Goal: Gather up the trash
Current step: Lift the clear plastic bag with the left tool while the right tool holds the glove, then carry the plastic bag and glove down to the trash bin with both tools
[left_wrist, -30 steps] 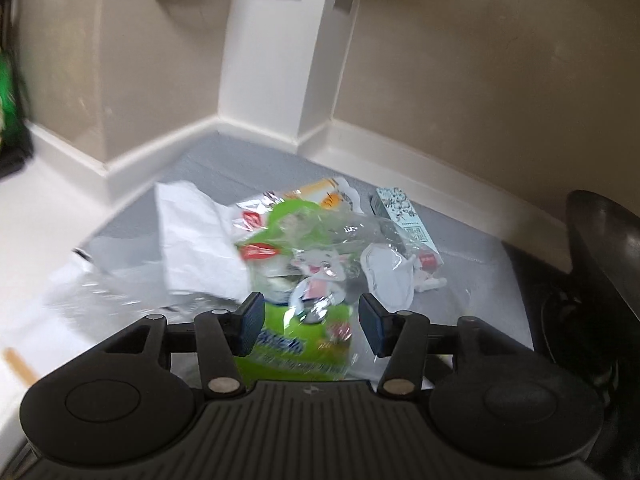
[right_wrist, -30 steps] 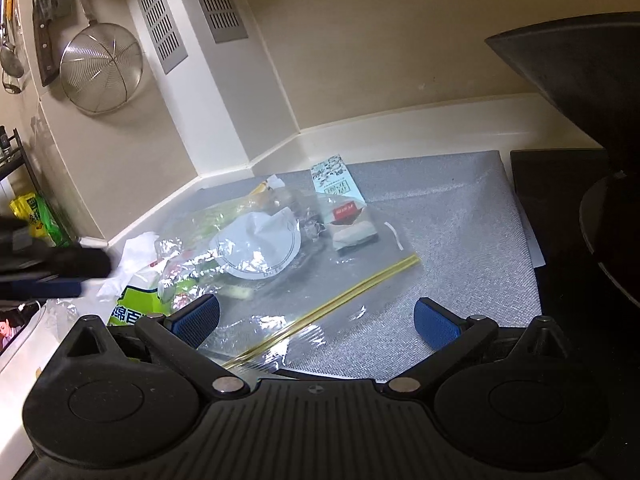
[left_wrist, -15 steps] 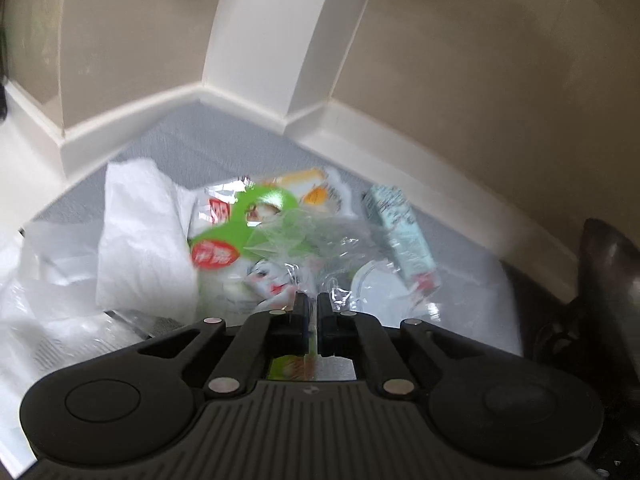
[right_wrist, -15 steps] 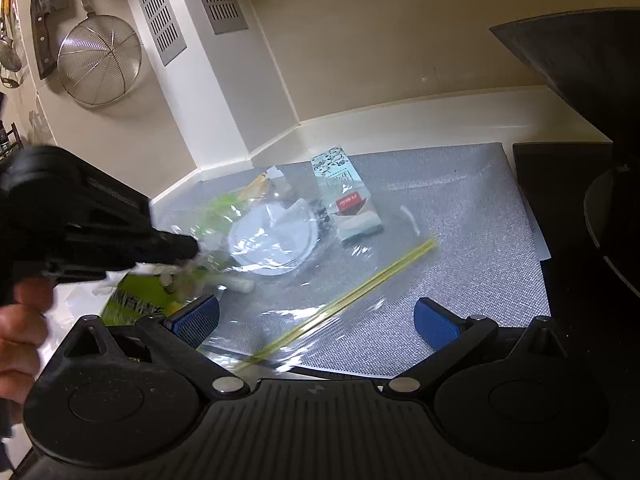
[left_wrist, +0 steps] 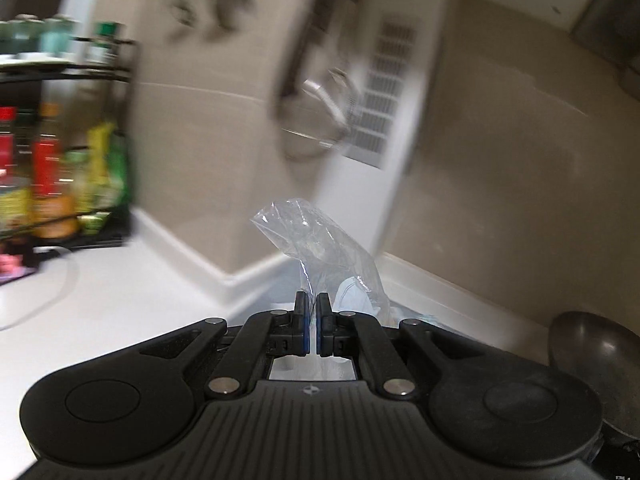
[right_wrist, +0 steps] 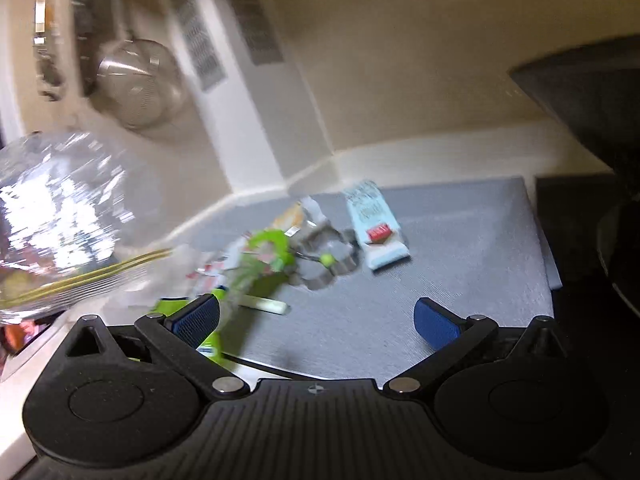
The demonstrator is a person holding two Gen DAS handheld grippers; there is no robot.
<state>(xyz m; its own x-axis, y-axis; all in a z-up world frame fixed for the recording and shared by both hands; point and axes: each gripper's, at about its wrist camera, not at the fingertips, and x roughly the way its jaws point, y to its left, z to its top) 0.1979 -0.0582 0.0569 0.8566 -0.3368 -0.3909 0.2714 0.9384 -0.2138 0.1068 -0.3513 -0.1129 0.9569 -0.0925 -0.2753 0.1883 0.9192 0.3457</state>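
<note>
My left gripper [left_wrist: 312,308] is shut on a fold of the clear zip bag [left_wrist: 320,236], which sticks up crumpled above the pads. In the right wrist view the same bag [right_wrist: 60,216] hangs lifted at the left, blurred, with its yellow zip strip [right_wrist: 92,276] running across. Below it, loose trash lies on the grey mat [right_wrist: 460,260]: a green wrapper [right_wrist: 268,256], a pale blue packet [right_wrist: 376,228], a clear blister tray [right_wrist: 328,256] and a white stick [right_wrist: 264,304]. My right gripper [right_wrist: 316,316] stands open over the mat's front with nothing between its fingers.
A rack of bottles [left_wrist: 60,168] stands at the left on the white counter [left_wrist: 100,300]. A wire strainer [right_wrist: 136,80] hangs on the wall beside a vented white column [right_wrist: 256,12]. A dark pan [left_wrist: 592,360] sits to the right of the mat.
The left gripper closed on the clear bag and swung it up and to the left off the mat. The trash pieces now lie uncovered. The right gripper has hardly moved.
</note>
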